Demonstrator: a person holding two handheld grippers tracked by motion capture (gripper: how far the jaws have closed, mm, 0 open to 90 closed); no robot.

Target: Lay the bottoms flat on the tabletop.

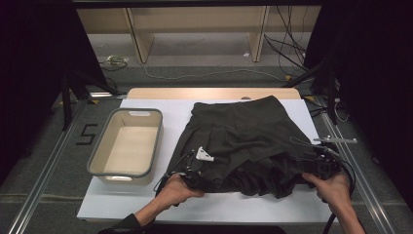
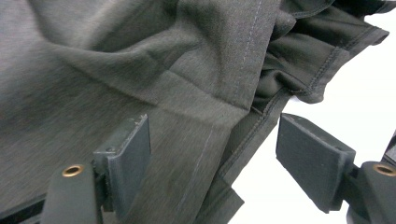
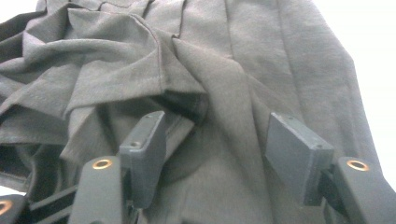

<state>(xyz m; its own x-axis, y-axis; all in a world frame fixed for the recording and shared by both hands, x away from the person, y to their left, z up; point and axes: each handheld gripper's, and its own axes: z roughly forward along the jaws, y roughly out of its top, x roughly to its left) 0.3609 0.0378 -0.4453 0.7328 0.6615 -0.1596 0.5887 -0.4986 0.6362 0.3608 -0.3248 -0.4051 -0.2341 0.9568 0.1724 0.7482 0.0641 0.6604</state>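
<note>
**Dark garment at the near edge, both grippers spread for a fresh hold**

The dark olive-grey knit garment (image 1: pixel 243 139) is seen lying on the white table sheet (image 1: pixel 146 204), right of centre, its far part flat and smooth, its near hem bunched into soft rolls. The left gripper (image 1: pixel 192 171) is set at the near left corner of the cloth; in the left gripper view its jaws are parted wide, a stitched hem edge (image 2: pixel 261 126) running between them, no pad pressing on it. The right gripper (image 1: pixel 319 165) is placed at the near right corner, jaws likewise apart, a folded ridge of fabric (image 3: pixel 187 100) lying between them, ungripped.

The step in hand is judged to be a re-grasp of the near hem for folding or lifting. It would be done well if each pair of jaws were brought onto a single hem layer, close to the seam, where the double stitching gives firmness; a bite into the loose bunch is likely to gather several layers and skew the fold. Both corners are best taken level with one another.

The fabric reads as matte, fine-ribbed jersey, limp and easily creased, with pale topstitching. To the left, well apart, the grey-rimmed beige plastic tub (image 1: pixel 100 163) is seen, rectangular with rounded corners, smooth and rigid.
</note>
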